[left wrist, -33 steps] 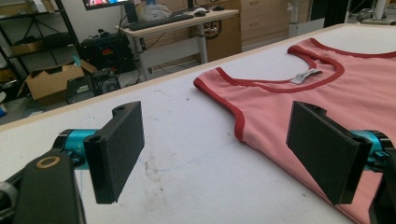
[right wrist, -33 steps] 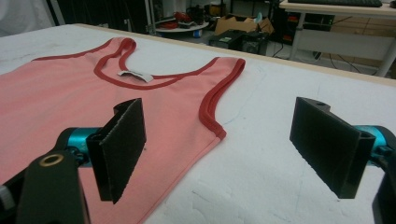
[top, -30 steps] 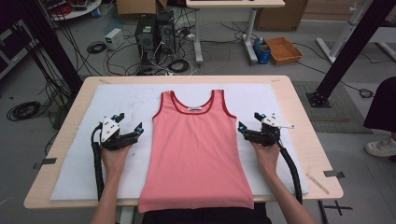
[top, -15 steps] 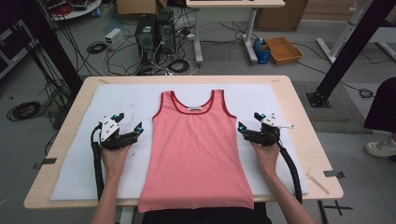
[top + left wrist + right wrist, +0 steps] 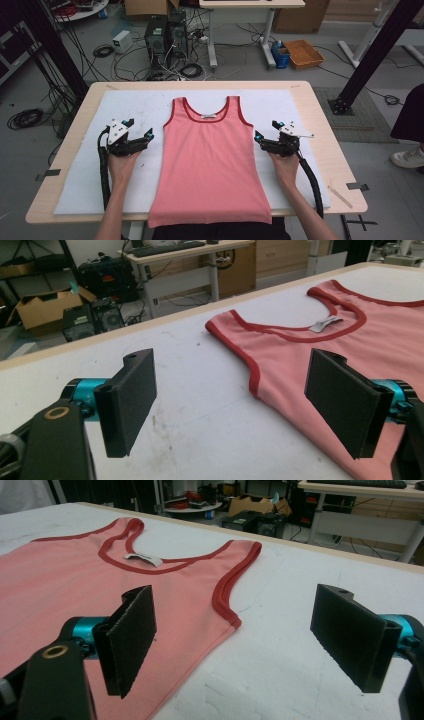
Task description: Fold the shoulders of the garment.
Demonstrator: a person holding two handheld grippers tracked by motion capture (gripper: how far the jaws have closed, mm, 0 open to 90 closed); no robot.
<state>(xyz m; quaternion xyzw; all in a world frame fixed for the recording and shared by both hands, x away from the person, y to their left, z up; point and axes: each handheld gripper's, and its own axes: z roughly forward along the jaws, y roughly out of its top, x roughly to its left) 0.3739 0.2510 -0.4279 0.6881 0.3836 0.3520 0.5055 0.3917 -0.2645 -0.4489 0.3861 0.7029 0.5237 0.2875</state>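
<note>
On white mat [image 5: 75, 185]: pink tank top [image 5: 210, 165] flat; left gripper [image 5: 142, 137] and right gripper [image 5: 260, 140] flank it, jaws apart, probably not touching fabric.

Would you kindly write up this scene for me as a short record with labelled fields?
garment: pink tank top with red trim, spread flat, neck away from the person
surface: white mat on a wooden table
left gripper: open, beside the top's left side, holding nothing
right gripper: open, beside the top's right side, holding nothing
hem: hangs over the near table edge
label: white tag inside the neckline
</note>
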